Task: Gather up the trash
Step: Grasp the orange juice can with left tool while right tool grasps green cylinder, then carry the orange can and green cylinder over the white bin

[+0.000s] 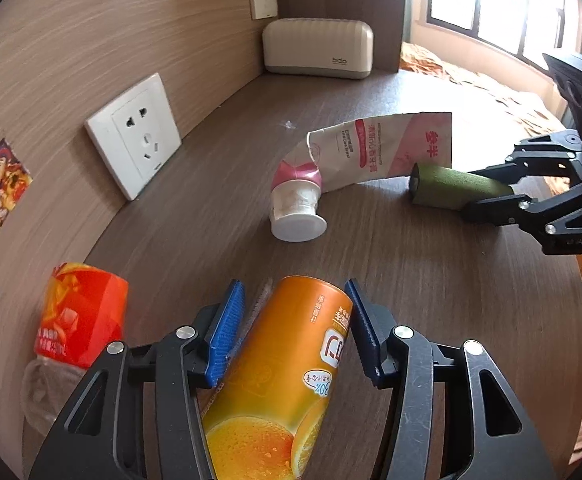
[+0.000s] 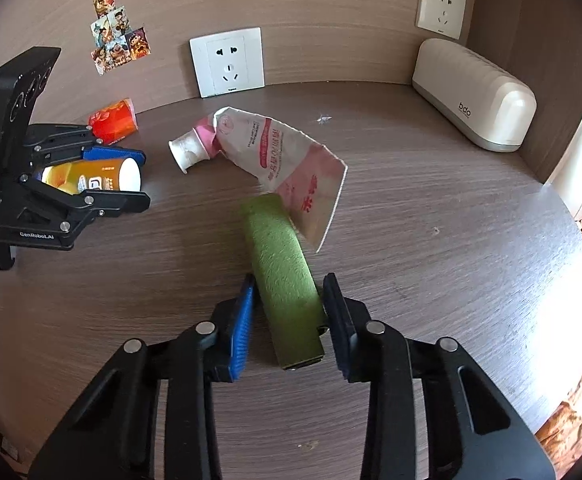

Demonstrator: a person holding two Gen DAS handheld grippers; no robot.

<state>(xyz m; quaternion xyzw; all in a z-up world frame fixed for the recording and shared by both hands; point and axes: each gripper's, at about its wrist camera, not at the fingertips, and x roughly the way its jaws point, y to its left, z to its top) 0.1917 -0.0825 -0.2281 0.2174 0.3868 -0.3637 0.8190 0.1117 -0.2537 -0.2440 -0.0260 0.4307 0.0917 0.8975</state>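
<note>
Wood-grain desk (image 2: 431, 208) w/ matching wall panel behind, two white sockets, stickers, cream ribbed box (image 2: 479, 96) in far corner; window + orange bedding off to the side.

Left gripper (image 1: 297, 326) straddling orange juice can (image 1: 279, 368), lying on its side; right pad looks to touch the can's rim, left pad shows a thin gap, so not yet clamped as far as visible. Right gripper (image 2: 289, 314) likewise astride green fuzzy cylinder (image 2: 283, 276), lying flat near mid-desk; right pad at the surface, sliver of gap on the blue-pad side.

Step in hand, by judgement: closing on both items for pickup. To do well: seat pads square on the can's curved wall, not its end rim; smooth printed metal/foil likely slick, so firm squeeze before lifting. Green piece feels-like felt or flocked, grippy, prob. hollow tube, so gentler squeeze; lift straight up since far end sits under edge of crumpled toothpaste tube (image 2: 275, 152), which may drag along.

Other trash left: toothpaste tube, soft laminate, creased, white cap + pink collar; crushed clear bottle w/ red-orange label (image 1: 79, 316) just beside left gripper, by the wall.
</note>
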